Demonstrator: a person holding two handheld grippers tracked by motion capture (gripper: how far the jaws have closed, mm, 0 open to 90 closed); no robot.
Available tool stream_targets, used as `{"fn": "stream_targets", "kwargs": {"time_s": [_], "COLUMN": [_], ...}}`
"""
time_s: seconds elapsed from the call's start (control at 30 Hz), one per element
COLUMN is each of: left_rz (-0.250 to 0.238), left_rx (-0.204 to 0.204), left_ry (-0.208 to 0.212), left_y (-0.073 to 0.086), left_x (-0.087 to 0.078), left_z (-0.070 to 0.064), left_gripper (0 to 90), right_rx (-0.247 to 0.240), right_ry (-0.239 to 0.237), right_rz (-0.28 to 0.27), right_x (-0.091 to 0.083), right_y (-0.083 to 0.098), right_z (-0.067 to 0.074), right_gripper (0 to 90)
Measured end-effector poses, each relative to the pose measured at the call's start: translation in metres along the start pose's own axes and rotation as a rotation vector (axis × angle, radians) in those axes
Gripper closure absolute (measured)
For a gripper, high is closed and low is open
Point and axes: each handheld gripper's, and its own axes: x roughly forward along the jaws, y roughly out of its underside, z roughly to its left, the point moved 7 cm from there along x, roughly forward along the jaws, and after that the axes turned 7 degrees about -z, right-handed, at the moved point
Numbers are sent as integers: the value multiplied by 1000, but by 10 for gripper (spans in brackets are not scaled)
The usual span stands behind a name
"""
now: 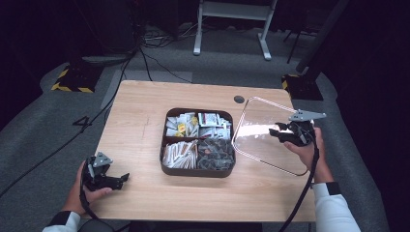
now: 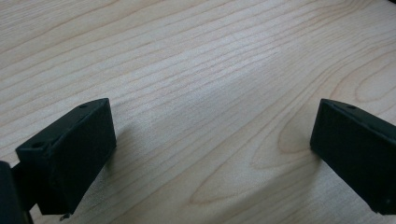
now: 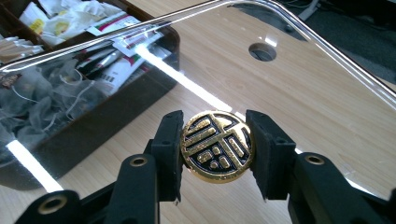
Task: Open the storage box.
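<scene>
Lid [image 1: 261,133] held by gold knob [image 3: 217,145], right gripper [image 3: 215,148] clamped on knob from both sides, half-closed; lid tilted just right of box [image 1: 197,170], near edge low toward table [image 1: 140,116]. Best lowered flat, clear of box rim, before release. Left gripper [image 2: 210,154] wide open, holding nothing, resting over bare wood at front left corner. Surface pale woodgrain with cable hole [image 1: 239,99]; grey carpet, cables, dark room beyond
</scene>
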Motion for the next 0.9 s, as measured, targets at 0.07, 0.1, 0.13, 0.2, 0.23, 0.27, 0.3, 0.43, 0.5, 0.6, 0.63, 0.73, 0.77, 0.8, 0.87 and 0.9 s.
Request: {"fn": "stream_targets", "kwargs": {"time_s": [0.07,0.1,0.13,0.2,0.23,0.27,0.3,0.43,0.5,0.6,0.63,0.73,0.77,0.8,0.87,0.9], "left_rz": [0,0,0,0,0,0,0,0,0,0,0,0,0,0,0,0], "left_rx": [0,0,0,0,0,0,0,0,0,0,0,0,0,0,0,0], "left_ry": [0,0,0,0,0,0,0,0,0,0,0,0,0,0,0,0], "left_y": [0,0,0,0,0,0,0,0,0,0,0,0,0,0,0,0], "left_x": [0,0,0,0,0,0,0,0,0,0,0,0,0,0,0,0], "left_z": [0,0,0,0,0,0,0,0,0,0,0,0,0,0,0,0], "left_gripper": [5,4,4,5,4,5,5,5,5,5,5,5,5,5,5,4], "right_rx": [8,8,13,21,25,30,32,46,50,58,61,65,64,68,72,75], "right_ry": [8,8,11,15,18,22,26,32,34,40,40,45,44,44,47,45], "right_rz": [5,5,7,12,12,19,22,34,36,54,62,79,85,86,91,95], "right_x": [-1,-1,-1,-2,-1,-1,-1,3,4,10,12,18,20,22,24,26], "right_y": [4,4,6,10,12,15,17,25,26,35,37,43,45,47,48,50], "right_z": [-4,-4,-5,-8,-10,-13,-14,-19,-20,-24,-24,-26,-27,-28,-28,-29], "right_gripper": [595,595,595,595,595,596,595,595,595,595,595,595,595,595,595,595]}}
